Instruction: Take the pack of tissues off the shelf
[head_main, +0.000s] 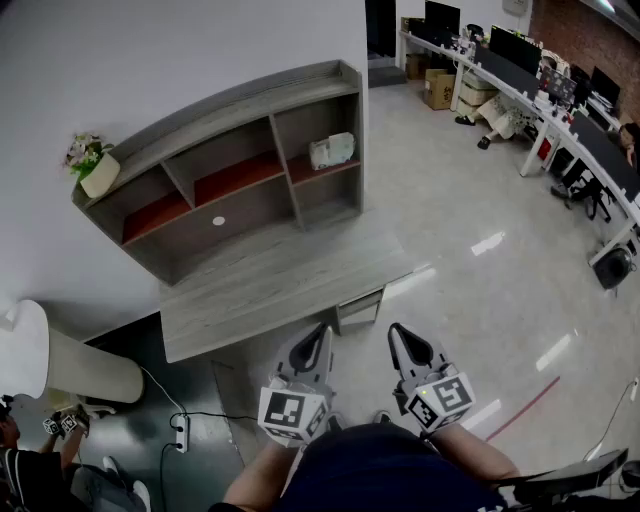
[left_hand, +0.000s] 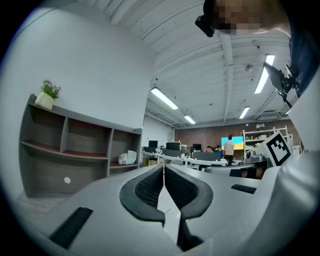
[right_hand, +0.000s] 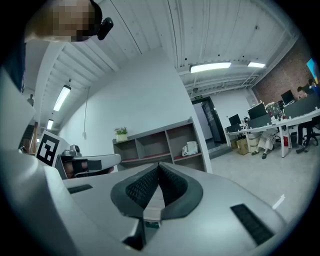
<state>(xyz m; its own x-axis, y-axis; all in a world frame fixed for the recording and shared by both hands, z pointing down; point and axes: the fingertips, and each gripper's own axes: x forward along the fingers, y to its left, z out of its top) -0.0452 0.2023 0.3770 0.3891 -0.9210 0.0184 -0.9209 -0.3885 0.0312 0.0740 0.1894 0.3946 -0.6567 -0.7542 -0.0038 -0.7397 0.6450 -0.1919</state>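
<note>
Both grippers, the left gripper (head_main: 321, 332) and the right gripper (head_main: 397, 331), are shut tight with nothing in them, well away from the shelf (head_main: 240, 105). One pack of tissues (head_main: 332, 151) sits in the shelf's upper right cubby (on a red board). One little plant (head_main: 92, 166) stands on the shelf's top, at its left end.

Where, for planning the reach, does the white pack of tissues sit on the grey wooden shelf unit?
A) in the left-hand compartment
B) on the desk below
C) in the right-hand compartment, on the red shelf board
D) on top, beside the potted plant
C: the white pack of tissues lies on the red board in the right-hand compartment of the grey wooden shelf unit.
</note>
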